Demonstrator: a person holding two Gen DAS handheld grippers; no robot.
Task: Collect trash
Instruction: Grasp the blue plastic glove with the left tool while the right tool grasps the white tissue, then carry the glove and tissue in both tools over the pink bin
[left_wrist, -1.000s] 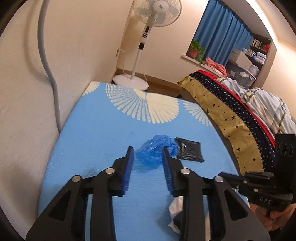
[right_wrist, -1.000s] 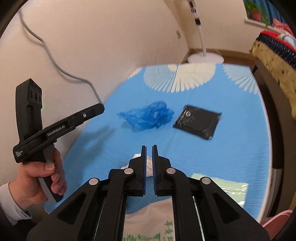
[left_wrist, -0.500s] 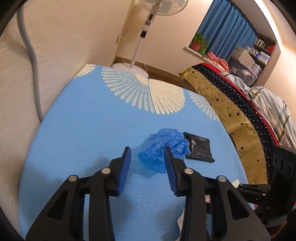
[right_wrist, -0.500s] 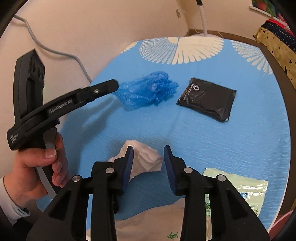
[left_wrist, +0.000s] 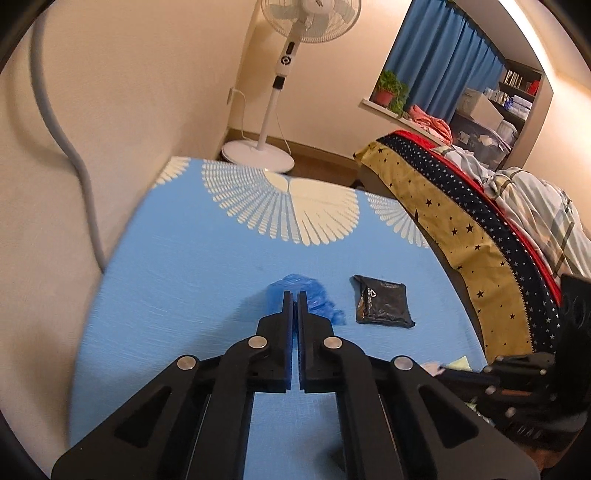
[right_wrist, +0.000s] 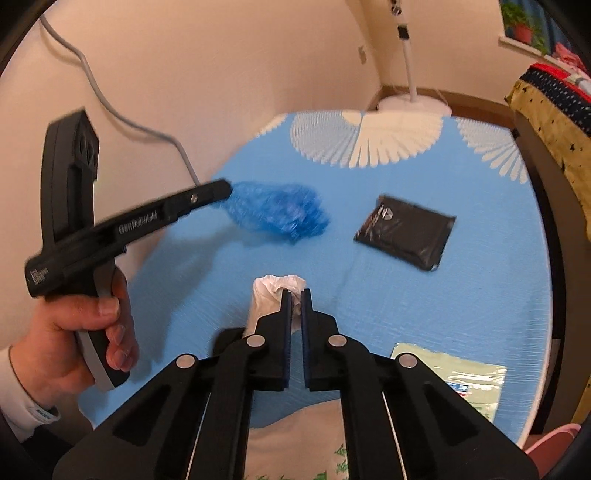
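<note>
The left tongs (left_wrist: 295, 295) have just closed on the blue bag (right_wrist: 280, 210). The right tongs (right_wrist: 295, 295) have just closed on the white wad (right_wrist: 271, 291).

This is a bedroom in a home. A bed (left_wrist: 517, 229) with a star-patterned cover and a rumpled plaid quilt (left_wrist: 546, 206) runs along the right side. A white standing fan (left_wrist: 291, 66) stands on the wooden floor by the plain wall. Blue curtains (left_wrist: 443, 62) hang over a sill with a potted plant (left_wrist: 388, 88), and cluttered shelves (left_wrist: 517, 96) fill the far corner.
</note>
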